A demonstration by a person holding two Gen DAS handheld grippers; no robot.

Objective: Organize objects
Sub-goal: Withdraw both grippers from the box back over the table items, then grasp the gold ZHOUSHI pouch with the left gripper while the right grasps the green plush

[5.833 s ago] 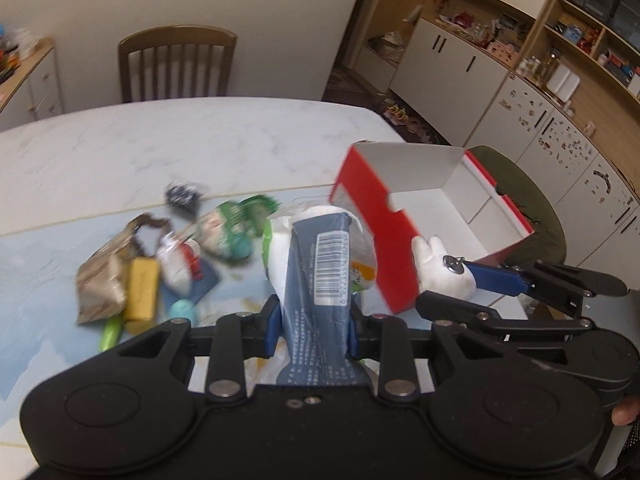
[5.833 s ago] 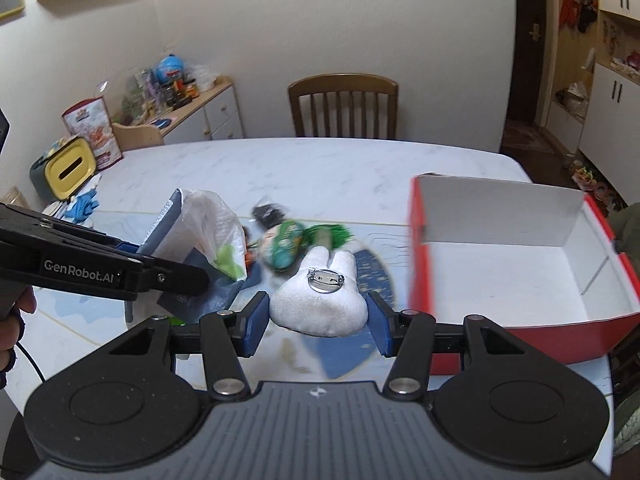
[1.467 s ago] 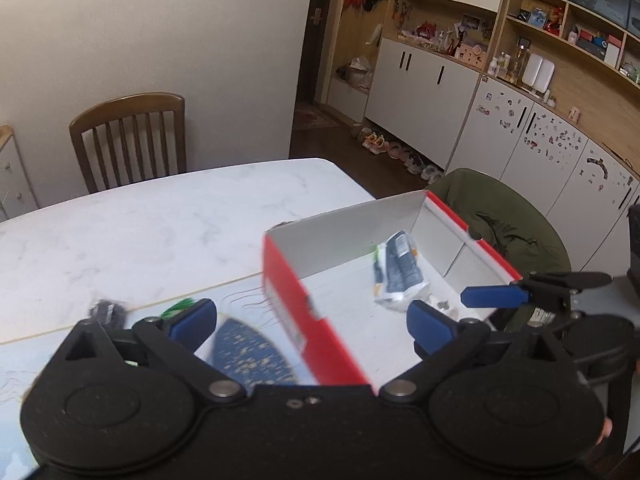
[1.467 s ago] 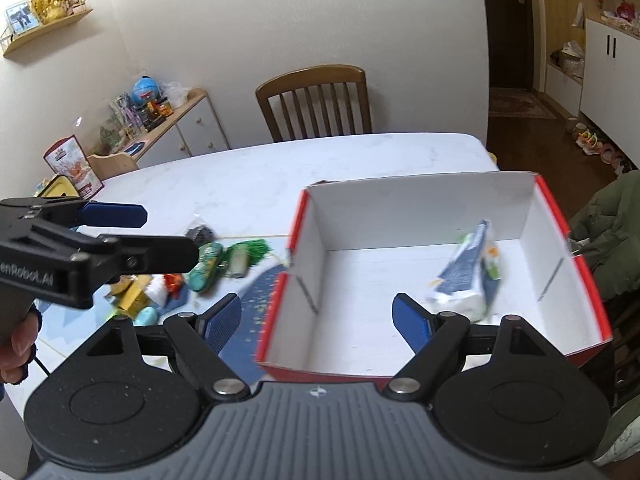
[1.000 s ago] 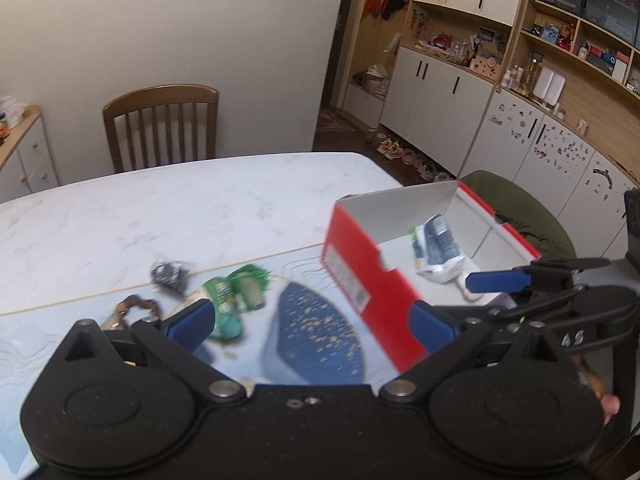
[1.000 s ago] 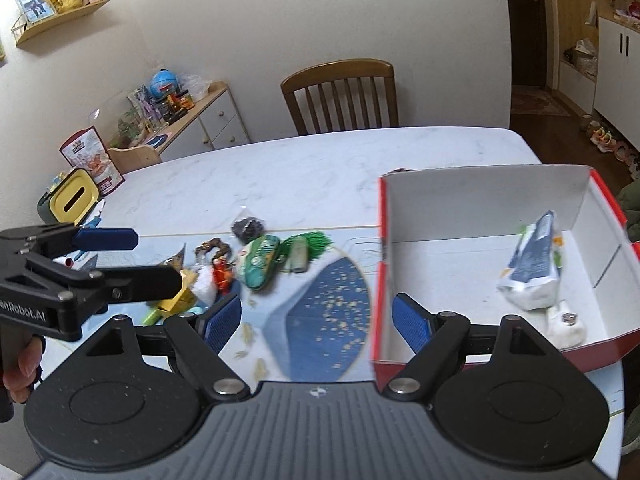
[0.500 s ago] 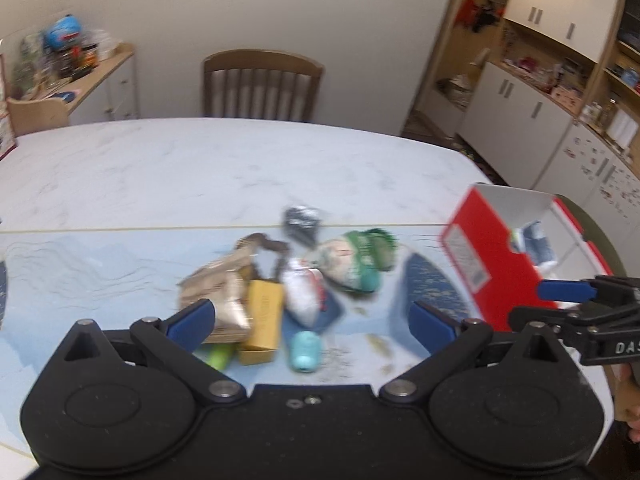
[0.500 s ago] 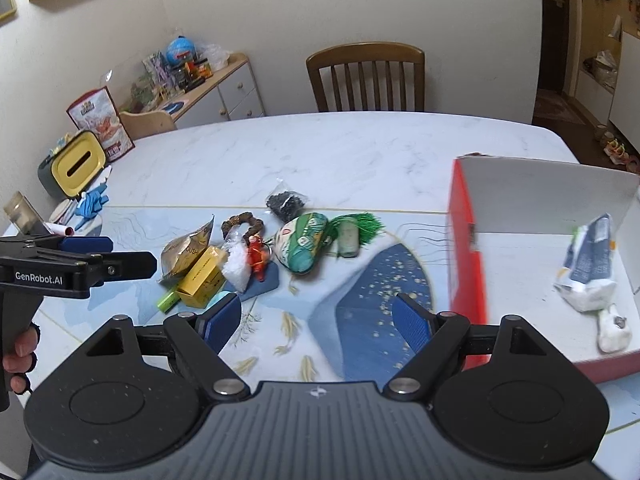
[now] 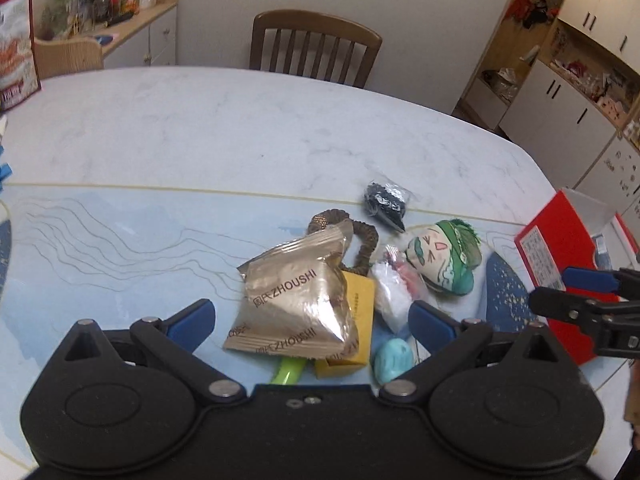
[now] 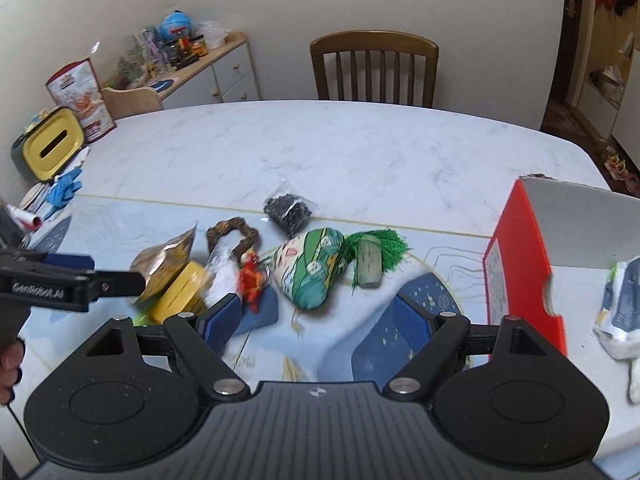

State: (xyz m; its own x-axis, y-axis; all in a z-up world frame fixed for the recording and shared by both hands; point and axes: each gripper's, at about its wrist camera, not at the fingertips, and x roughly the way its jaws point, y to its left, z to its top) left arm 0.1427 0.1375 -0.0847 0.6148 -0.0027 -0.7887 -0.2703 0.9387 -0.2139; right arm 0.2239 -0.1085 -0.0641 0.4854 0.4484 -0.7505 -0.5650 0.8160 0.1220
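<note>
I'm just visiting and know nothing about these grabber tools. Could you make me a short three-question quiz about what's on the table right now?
1. True or false: the left gripper is clamped on the gold snack packet.
2. Which lies farthest from the camera: A) black bead bag, B) yellow box, C) green tassel?
3. Fill in: the blue-and-white pouch lies inside the red ____.

Key: 1 false, it is open; 2 A; 3 box.

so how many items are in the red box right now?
2 visible in the red box: a blue-white packet near its right side, a white plush just in front. The frame crops the box, so more may be hidden.
</note>
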